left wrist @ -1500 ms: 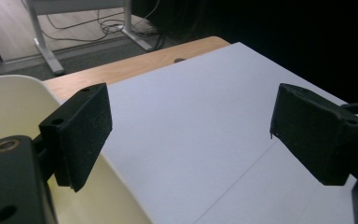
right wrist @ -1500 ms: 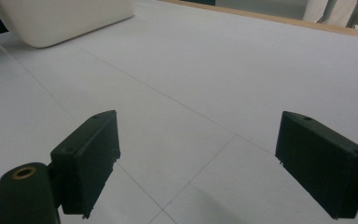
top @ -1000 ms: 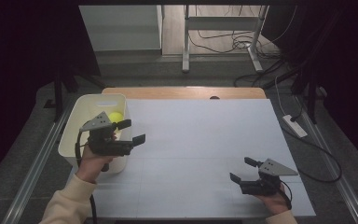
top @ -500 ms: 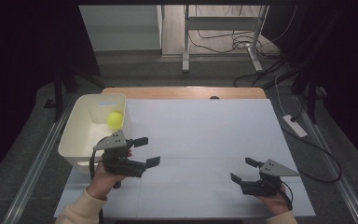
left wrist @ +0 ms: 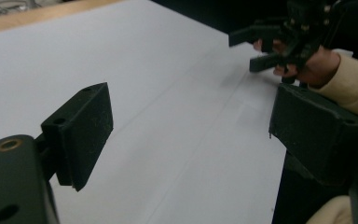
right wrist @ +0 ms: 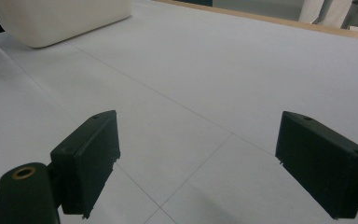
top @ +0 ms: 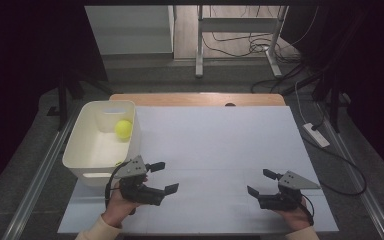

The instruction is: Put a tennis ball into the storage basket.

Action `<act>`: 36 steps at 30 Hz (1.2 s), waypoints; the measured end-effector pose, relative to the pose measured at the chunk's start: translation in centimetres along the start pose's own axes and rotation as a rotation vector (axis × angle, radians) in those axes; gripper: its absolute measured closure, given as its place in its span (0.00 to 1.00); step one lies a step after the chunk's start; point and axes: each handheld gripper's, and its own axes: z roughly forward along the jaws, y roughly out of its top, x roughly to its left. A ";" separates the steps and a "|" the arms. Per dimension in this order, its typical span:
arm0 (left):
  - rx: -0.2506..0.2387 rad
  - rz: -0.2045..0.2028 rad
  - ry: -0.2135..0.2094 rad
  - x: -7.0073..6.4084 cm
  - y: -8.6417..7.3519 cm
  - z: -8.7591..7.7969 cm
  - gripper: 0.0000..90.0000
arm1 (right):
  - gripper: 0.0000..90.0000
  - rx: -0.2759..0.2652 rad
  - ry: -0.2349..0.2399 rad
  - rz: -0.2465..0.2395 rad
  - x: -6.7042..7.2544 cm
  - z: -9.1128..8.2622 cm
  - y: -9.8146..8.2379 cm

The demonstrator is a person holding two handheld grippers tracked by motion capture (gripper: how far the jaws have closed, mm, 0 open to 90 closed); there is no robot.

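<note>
A yellow-green ball (top: 123,129), round and fuzzy-looking like a tennis ball, sits inside the smooth white plastic bin (top: 82,160) at the left edge of the table, near the bin's far right corner. The table is covered by a matte white sheet (top: 220,145) with faint crease lines. The left gripper (top: 162,177) hovers just beside the bin, its blocky black jaws spread with nothing between them. The right gripper (top: 261,183) rests well apart, jaws likewise spread and empty.
</note>
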 end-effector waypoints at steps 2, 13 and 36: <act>0.013 -0.003 -0.001 0.2 -0.7 0.4 0.15 | 0.15 0.000 0.000 0.001 0.0 0.0 0.0; 0.047 0.014 0.030 0.9 -3.0 1.3 0.16 | 0.15 0.006 0.002 0.000 0.0 0.1 -0.1; 0.039 0.020 0.103 2.1 -6.0 -0.4 0.16 | 0.15 0.017 0.017 -0.005 0.0 0.2 -0.3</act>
